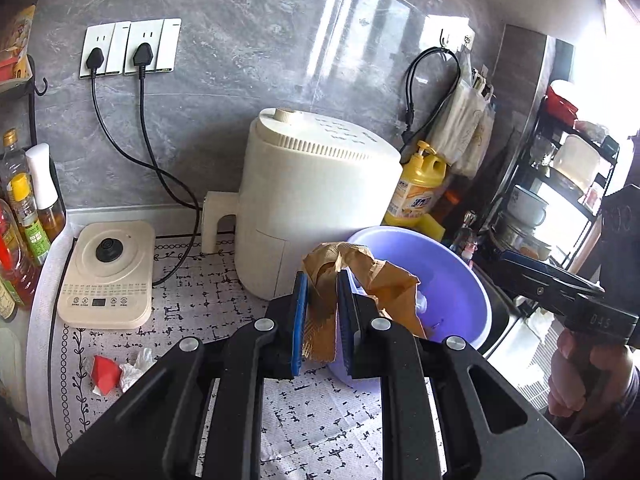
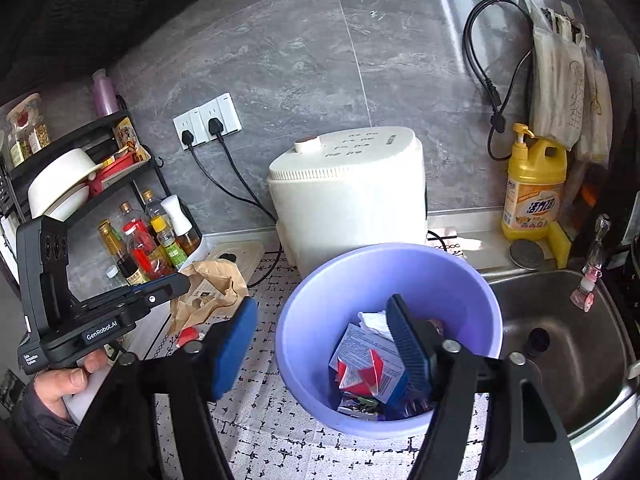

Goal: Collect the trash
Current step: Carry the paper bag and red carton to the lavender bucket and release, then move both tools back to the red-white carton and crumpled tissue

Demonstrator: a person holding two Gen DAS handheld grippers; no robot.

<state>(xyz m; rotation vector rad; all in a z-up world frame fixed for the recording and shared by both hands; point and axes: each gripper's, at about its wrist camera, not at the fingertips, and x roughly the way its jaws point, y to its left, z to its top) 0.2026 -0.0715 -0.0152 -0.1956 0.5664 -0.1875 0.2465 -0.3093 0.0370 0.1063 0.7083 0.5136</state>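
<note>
My left gripper (image 1: 322,286) is shut on a crumpled brown paper bag (image 1: 360,276) and holds it in the air beside the near rim of the purple plastic basin (image 1: 452,276). In the right wrist view the bag (image 2: 212,292) hangs left of the basin (image 2: 340,292), which holds a white and red carton (image 2: 368,364) and other wrappers. My right gripper (image 2: 324,344) is open and empty, its fingers straddling the basin's left rim. A red scrap (image 1: 105,372) and a crumpled clear wrapper (image 1: 136,368) lie on the patterned mat at the left.
A cream air fryer (image 1: 316,200) stands behind the basin. A kettle base (image 1: 108,272) and oil bottles (image 1: 24,232) stand at the left. Yellow detergent (image 2: 534,188) and a steel sink (image 2: 568,344) lie to the right. Plugs and cords run down the wall.
</note>
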